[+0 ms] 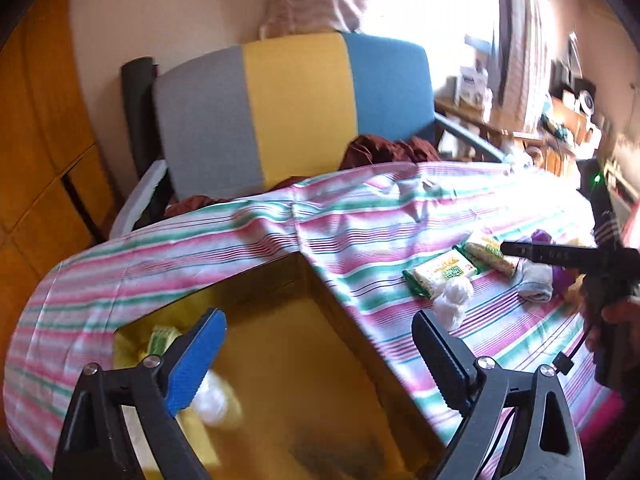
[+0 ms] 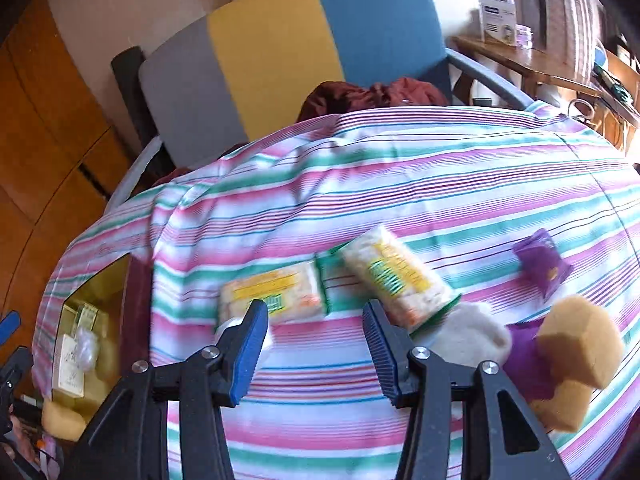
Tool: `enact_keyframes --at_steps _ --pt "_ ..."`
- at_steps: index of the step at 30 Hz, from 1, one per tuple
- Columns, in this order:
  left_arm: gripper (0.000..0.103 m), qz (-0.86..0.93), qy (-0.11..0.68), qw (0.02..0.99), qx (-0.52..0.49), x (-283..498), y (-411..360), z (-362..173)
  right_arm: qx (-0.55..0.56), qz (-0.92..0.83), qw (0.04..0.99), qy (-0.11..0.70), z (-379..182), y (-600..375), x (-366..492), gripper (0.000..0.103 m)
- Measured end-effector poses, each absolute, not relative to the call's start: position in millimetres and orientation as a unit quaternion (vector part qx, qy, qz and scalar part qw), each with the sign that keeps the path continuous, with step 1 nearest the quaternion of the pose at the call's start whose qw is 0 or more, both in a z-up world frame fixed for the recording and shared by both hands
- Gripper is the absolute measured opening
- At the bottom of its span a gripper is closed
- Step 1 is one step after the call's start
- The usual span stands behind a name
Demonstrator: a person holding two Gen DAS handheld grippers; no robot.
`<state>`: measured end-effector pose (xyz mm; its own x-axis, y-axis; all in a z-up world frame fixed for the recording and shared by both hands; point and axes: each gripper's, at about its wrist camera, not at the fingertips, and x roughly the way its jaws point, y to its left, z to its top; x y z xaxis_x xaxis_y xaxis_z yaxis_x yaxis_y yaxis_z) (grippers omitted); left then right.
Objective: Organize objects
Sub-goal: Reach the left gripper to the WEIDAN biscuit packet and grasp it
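Note:
My left gripper [image 1: 316, 344] is open and empty above a yellow box [image 1: 304, 360] set at the table's left end; a white wrapped ball [image 1: 212, 400] and a green packet [image 1: 162, 338] lie inside. My right gripper [image 2: 316, 340] is open and empty just above the striped cloth [image 2: 400, 184], close before two noodle packets [image 2: 276, 292] [image 2: 396, 276]. A white wrapped ball [image 2: 266, 338] shows partly behind its left finger. A white sock [image 2: 472, 336], purple packets [image 2: 542, 262] and tan sponges [image 2: 580, 344] lie to the right.
A grey, yellow and blue chair [image 1: 296, 108] with dark red cloth [image 1: 388, 148] stands behind the table. Cluttered wooden shelves [image 1: 560, 120] are at the far right. The box also shows at the left in the right wrist view [image 2: 88, 332].

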<state>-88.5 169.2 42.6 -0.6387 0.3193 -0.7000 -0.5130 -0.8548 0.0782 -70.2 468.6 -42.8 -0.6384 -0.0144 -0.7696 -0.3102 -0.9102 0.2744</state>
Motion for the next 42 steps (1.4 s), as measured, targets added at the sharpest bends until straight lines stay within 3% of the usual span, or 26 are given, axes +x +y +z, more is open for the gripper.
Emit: enact_keyframes --at_steps 8,17,24,28,36,38,40,42 --pt "0.084 0.837 0.248 0.28 -0.399 -145.2 284.0 -8.1 -0.388 0.886 0.085 0.24 -38.3 503.3 -67.1 0.05" --pt "0.084 0.763 0.34 0.358 -0.417 -173.5 360.8 -62.7 -0.382 0.871 0.078 0.299 -40.0 524.8 -62.9 0.05" --pt "0.088 0.697 0.358 0.439 -0.44 -134.7 367.2 -87.3 -0.381 0.872 0.073 0.297 -39.1 522.9 -62.6 0.05" --pt "0.088 0.709 0.327 0.438 -0.446 -134.9 366.8 -77.7 -0.38 0.873 0.08 0.295 -38.9 524.1 -61.7 0.05" --pt "0.087 0.721 0.339 0.392 -0.461 -144.3 377.7 -84.6 -0.357 0.871 0.105 0.321 -36.8 542.3 -51.7 0.05" --pt "0.08 0.727 0.301 0.389 -0.48 -148.4 374.3 -87.1 -0.357 0.869 0.108 0.325 -37.6 544.9 -51.5 0.05" --pt "0.055 0.741 0.263 0.377 -0.489 -151.7 369.1 -83.8 -0.358 0.869 0.109 0.325 -38.0 545.5 -51.9 0.05" --pt "0.049 0.749 0.251 0.37 -0.489 -149.9 366.0 -81.5 -0.359 0.87 0.11 0.321 -38.4 545.2 -52.4 0.05"
